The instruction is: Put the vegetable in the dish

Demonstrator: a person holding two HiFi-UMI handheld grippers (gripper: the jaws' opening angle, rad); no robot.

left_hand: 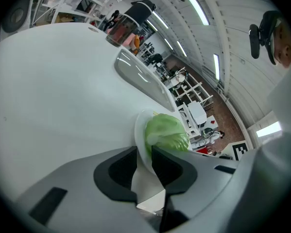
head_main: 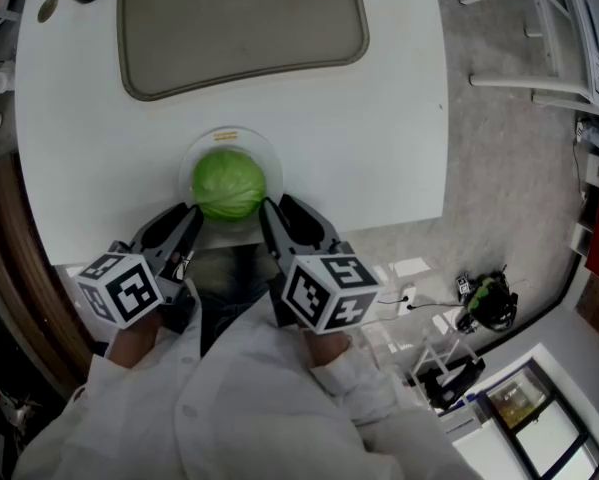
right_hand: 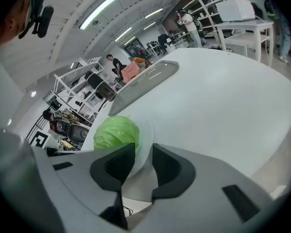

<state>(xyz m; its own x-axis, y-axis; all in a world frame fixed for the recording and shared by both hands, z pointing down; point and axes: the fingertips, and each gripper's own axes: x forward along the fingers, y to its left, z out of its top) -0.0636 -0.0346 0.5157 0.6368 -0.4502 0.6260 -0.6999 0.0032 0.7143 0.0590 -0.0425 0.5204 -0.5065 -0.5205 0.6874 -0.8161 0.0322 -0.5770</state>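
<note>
I count one cabbage (head_main: 228, 183), sitting in one clear dish (head_main: 204, 146) at the near edge of the white table (head_main: 379, 118). One grey tray (head_main: 239, 28) lies farther back. I hold two grippers close to my body, angled in toward each other. My left gripper (head_main: 192, 213) pinches the dish's rim on its left, and my right gripper (head_main: 271, 208) pinches the rim on its right.
</note>
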